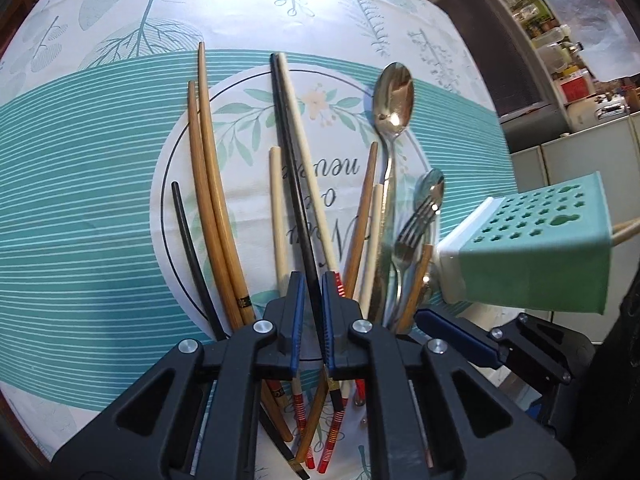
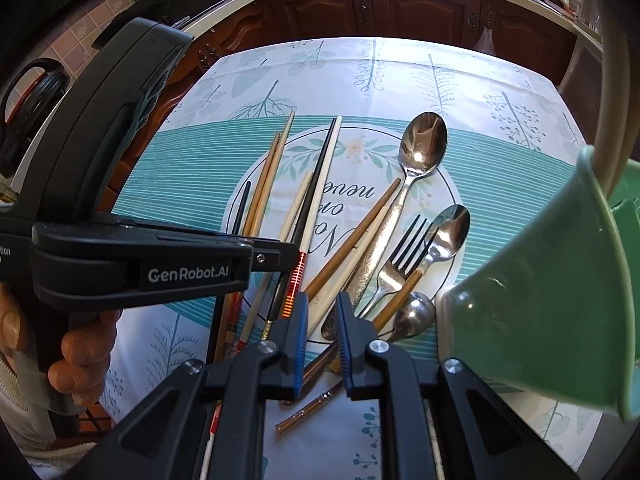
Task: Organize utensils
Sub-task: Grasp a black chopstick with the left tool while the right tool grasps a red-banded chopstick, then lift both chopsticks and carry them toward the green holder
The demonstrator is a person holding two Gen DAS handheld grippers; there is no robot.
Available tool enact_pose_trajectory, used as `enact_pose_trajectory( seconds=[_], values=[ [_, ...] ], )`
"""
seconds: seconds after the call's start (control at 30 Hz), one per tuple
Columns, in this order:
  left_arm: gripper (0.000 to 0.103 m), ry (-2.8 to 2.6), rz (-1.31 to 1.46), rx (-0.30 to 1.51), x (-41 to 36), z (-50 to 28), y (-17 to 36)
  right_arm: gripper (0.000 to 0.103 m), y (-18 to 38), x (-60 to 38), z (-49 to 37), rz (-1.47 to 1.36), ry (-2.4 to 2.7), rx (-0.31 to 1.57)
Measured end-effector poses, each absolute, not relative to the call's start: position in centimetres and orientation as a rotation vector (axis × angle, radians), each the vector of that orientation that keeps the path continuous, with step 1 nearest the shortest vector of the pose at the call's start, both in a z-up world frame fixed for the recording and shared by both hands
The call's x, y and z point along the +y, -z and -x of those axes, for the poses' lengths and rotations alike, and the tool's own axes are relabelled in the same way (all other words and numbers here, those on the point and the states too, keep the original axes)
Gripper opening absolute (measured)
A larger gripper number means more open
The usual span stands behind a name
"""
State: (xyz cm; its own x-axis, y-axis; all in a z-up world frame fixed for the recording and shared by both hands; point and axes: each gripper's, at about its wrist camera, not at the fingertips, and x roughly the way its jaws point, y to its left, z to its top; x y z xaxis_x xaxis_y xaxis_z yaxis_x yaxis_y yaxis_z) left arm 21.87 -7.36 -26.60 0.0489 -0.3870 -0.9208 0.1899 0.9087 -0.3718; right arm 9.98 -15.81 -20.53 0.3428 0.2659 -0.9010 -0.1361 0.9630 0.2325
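Observation:
Several chopsticks, two spoons and a fork lie spread on a teal placemat. My left gripper (image 1: 309, 280) hangs just above them, its jaws a narrow gap apart around a black chopstick (image 1: 294, 184); whether they press it I cannot tell. In the right wrist view the left gripper (image 2: 276, 254) reaches in from the left. My right gripper (image 2: 323, 300) is open and empty over the handles near a cream chopstick (image 2: 340, 280). A large spoon (image 2: 422, 148), a fork (image 2: 400, 264) and a small spoon (image 2: 448, 232) lie at the right. A green perforated utensil holder (image 1: 532, 248) lies on its side at the right.
The green holder (image 2: 552, 292) fills the right side of the right wrist view, a cream chopstick sticking from it. Brown cabinets (image 2: 400, 8) stand behind the table. Shelves with jars (image 1: 560, 48) are at the far right. The table edge (image 2: 168, 92) runs along the left.

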Motion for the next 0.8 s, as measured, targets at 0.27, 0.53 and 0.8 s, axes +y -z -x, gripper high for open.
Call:
enact_pose_trajectory(
  seconds=[0.27, 0.53, 0.8],
  values=[
    [0.007, 0.412, 0.161, 1.505, -8.8, -22.7, 27.3, 0.014, 20.5, -15.9, -9.8, -0.126, -0.260, 1.187],
    [0.004, 0.406, 0.208, 1.451, -7.4, -22.0, 26.4, 0.014, 20.3, -15.7, -10.2, -0.121, -0.258, 1.188],
    [0.004, 0.403, 0.290, 1.360, -3.1, -19.8, 24.2, 0.014, 20.3, -14.6, -11.8, -0.111, -0.252, 1.202]
  ],
)
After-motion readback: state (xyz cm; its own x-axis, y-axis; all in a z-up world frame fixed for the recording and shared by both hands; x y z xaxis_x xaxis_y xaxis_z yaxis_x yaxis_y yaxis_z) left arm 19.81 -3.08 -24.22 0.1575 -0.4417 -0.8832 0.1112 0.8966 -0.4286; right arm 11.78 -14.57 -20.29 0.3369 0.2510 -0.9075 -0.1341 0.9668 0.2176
